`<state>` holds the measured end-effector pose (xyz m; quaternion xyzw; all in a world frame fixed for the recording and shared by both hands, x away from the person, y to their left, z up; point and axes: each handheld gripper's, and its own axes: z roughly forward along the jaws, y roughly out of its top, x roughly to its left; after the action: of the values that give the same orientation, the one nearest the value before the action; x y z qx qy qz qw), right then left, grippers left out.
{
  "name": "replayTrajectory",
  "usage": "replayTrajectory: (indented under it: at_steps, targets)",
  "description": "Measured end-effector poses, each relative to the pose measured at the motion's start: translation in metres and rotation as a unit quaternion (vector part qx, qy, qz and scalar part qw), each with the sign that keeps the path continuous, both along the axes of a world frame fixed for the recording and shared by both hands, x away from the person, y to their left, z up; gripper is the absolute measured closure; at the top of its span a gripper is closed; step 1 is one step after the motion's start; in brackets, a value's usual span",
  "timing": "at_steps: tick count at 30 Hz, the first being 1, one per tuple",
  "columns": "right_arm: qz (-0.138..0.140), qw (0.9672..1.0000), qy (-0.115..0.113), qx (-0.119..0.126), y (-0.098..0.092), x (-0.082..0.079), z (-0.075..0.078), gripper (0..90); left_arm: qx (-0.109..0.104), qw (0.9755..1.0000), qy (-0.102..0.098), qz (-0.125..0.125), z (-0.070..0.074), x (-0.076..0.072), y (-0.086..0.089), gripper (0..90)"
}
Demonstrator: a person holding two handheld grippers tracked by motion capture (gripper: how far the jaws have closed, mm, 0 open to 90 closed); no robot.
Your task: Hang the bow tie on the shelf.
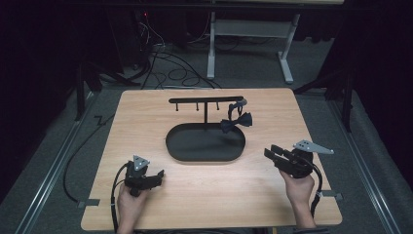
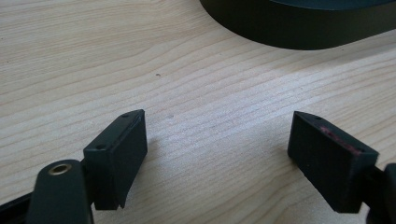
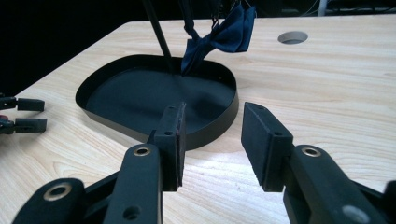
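Plainly, the bow tie (image 1: 236,121) hung from the right end of the T-shaped stand (image 1: 205,100), dangling just above the right part of the black tray (image 1: 204,157) that formed the stand's base, in the middle of the table (image 1: 204,200). Its long axis ran roughly level but tilted, the right wing sitting higher than the left, so it pointed up toward the table's far right corner; its strap looped up over a hook on the crossbar. The left gripper (image 1: 157,175) rested low near the table's front left, its fingers (image 2: 119,154) spread wide with nothing between them, well apart from the tray. The right gripper (image 1: 269,151) sat at the front right, fingers (image 3: 264,140) about half open and empty, aimed toward the tray's rim and the tie beyond. Judging from this, the main risk was in the approach: a reach by the right gripper could clip the thin post or the crossbar and rock the whole stand, since it looked light. A pinch on one soft wing alone might drag the strap sideways and snag it on the hook instead of lifting it free. Fingers set too narrow could also push the tie away and set it swinging.
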<state>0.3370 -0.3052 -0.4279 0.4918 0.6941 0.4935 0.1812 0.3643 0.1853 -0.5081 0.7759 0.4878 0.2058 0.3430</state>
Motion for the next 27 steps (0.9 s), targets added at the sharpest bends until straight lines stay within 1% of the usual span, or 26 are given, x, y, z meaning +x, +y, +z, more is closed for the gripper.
replayTrajectory:
  at_steps: [12, 15, 27]
  targets:
    - [0.009, 0.9998, 0.013, 0.011, 0.007, 0.003, -0.012, 61.7, 0.000, 1.0000, 0.000, 0.000, 0.000, 0.000, 0.000, 20.2]
    - [0.010, 0.9996, 0.020, 0.014, 0.009, 0.004, -0.015, 61.7, 0.000, 1.0000, 0.000, 0.000, 0.000, 0.000, 0.000, 20.2]
    - [0.021, 0.9989, 0.036, 0.022, 0.017, 0.008, -0.027, 61.4, 0.000, 1.0000, 0.000, 0.000, 0.000, 0.000, 0.000, 20.2]
